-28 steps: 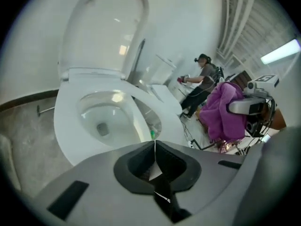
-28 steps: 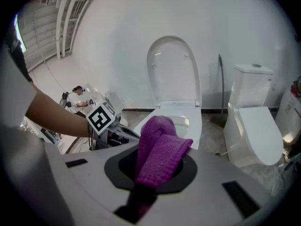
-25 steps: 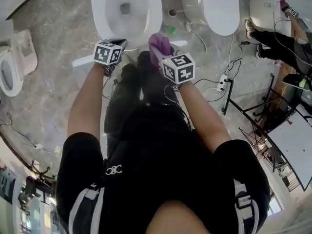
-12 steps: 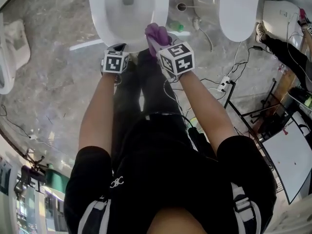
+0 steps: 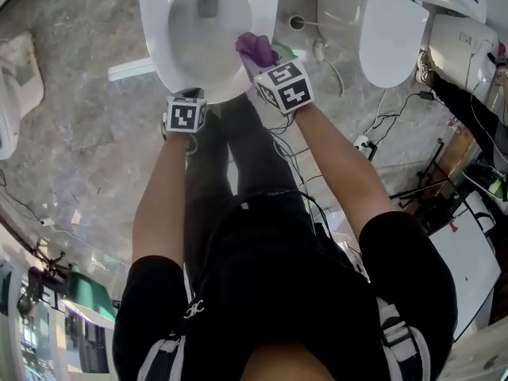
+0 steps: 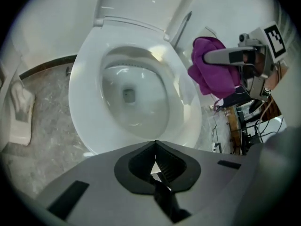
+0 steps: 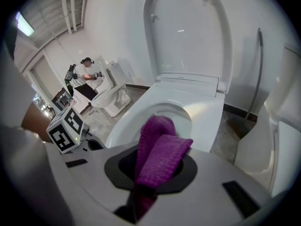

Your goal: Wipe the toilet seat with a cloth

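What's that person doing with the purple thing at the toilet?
A person stands holding a gripper in each hand. The right gripper is clamped on a purple cloth, held over the right side of the toilet seat. The left gripper is shut and empty near the seat's front edge.

No text or number can be read — none anywhere.

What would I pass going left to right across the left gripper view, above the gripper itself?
white fixture on the floor → toilet → purple cloth
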### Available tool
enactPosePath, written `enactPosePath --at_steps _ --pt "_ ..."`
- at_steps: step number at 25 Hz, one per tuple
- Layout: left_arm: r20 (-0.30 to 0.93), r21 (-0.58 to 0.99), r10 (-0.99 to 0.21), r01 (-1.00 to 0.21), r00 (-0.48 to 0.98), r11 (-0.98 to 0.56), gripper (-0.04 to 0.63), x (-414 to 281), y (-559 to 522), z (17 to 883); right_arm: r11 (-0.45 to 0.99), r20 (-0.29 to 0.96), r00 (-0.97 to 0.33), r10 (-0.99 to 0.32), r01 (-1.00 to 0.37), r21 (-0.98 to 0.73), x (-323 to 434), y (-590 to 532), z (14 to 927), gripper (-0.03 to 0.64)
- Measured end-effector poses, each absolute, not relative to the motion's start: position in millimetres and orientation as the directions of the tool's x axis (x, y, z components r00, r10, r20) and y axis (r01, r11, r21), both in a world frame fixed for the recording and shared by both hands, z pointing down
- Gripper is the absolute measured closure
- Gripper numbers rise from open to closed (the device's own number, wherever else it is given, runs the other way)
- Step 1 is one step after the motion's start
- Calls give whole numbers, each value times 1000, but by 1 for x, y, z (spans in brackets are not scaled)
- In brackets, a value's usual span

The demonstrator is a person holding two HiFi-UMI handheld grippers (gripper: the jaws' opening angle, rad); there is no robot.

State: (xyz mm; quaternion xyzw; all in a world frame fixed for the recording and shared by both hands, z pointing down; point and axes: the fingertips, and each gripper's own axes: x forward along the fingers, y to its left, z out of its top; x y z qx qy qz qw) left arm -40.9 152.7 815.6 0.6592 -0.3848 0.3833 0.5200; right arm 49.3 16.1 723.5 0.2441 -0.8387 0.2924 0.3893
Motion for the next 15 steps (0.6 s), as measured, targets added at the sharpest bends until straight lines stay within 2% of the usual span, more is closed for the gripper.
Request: enactPosePath --at_steps 4,8,15 --pt "899 418 -103 -904 426 -94 586 -44 145 815 747 797 -569 -201 -615 -251 50 -28 731 565" --pt "868 462 -230 -885 439 53 586 -53 100 790 776 790 -563 -243 -601 -189 52 -78 734 565" --pt "854 421 -361 -905 376 55 586 -60 6 753 796 775 -520 -359 -605 -38 70 -185 744 565"
